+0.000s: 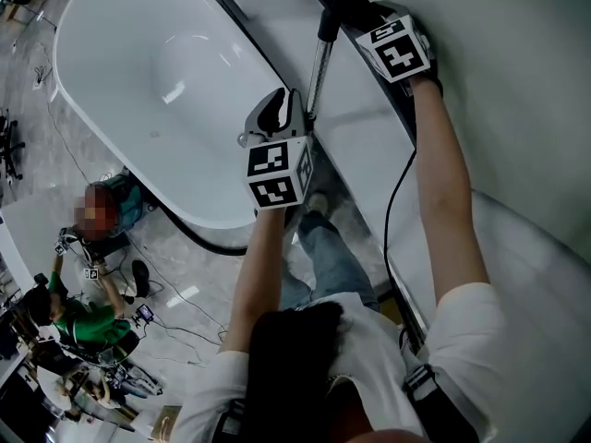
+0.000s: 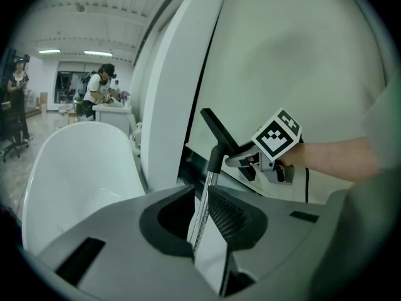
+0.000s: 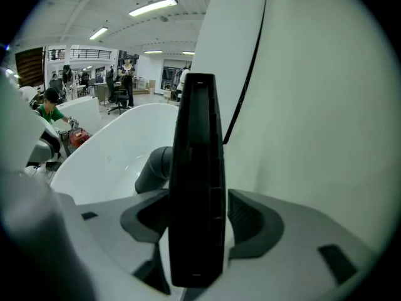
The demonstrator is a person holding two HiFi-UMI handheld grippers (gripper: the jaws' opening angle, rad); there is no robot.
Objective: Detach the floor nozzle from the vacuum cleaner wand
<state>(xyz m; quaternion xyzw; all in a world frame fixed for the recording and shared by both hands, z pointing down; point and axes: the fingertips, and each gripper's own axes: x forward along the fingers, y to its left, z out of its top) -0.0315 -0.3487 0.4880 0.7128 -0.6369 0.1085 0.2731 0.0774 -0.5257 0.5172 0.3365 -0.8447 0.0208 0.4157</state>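
The left gripper [image 1: 300, 113] has its fingers [image 2: 235, 215] clamped on the metal wand [image 1: 319, 67], which rises beside the white bathtub's [image 1: 138, 63] rim. At the wand's top end, the black floor nozzle [image 3: 197, 168] is joined on, close to the white wall [image 1: 517, 81]. The right gripper [image 1: 362, 17] pinches it between 2 fingers.

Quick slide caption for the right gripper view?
Right tongs clamped on the black floor nozzle, white bathtub behind.

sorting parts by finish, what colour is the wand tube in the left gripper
Shiny silver metal; the vacuum wand tube shows best in the left gripper view.
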